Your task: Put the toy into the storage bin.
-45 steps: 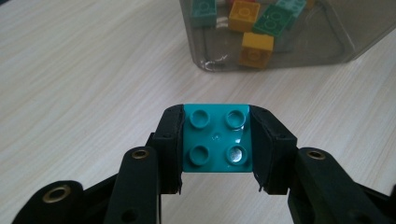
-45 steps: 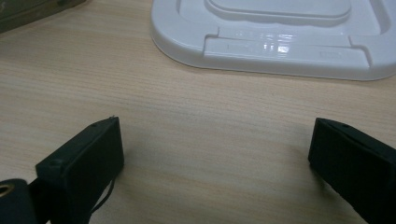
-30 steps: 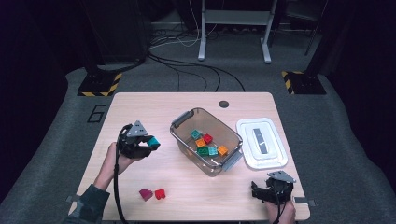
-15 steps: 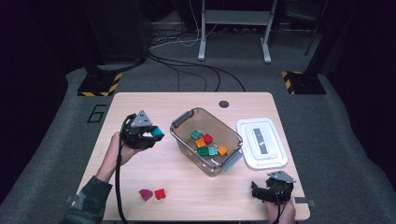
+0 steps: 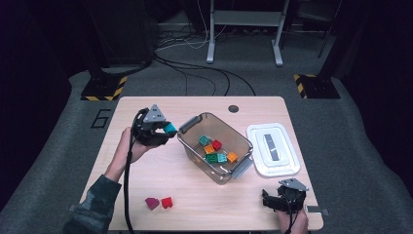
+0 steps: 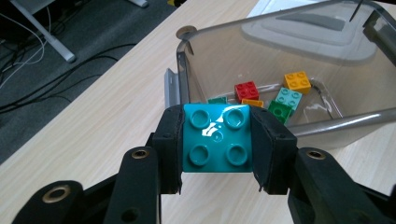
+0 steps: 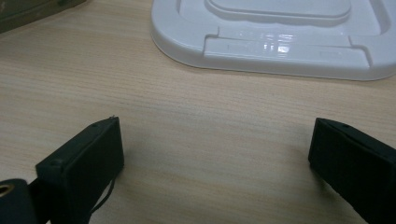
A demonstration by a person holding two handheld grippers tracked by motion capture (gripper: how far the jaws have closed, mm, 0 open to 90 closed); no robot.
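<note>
Left gripper (image 5: 163,131) w/ teal brick (image 6: 217,137) rose toward bin (image 5: 192,141); 6 bricks inside.

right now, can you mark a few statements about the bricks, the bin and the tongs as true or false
1. The left tongs grip a teal brick. True.
2. The clear bin holds no bricks. False: several coloured bricks lie in it.
3. The white lid sits on the bin. False: it lies on the table beside the bin.
4. The right tongs are open with only bare table between them. True.
5. Two bricks, a red brick and a magenta brick, lie on the table near its front edge. True.
</note>
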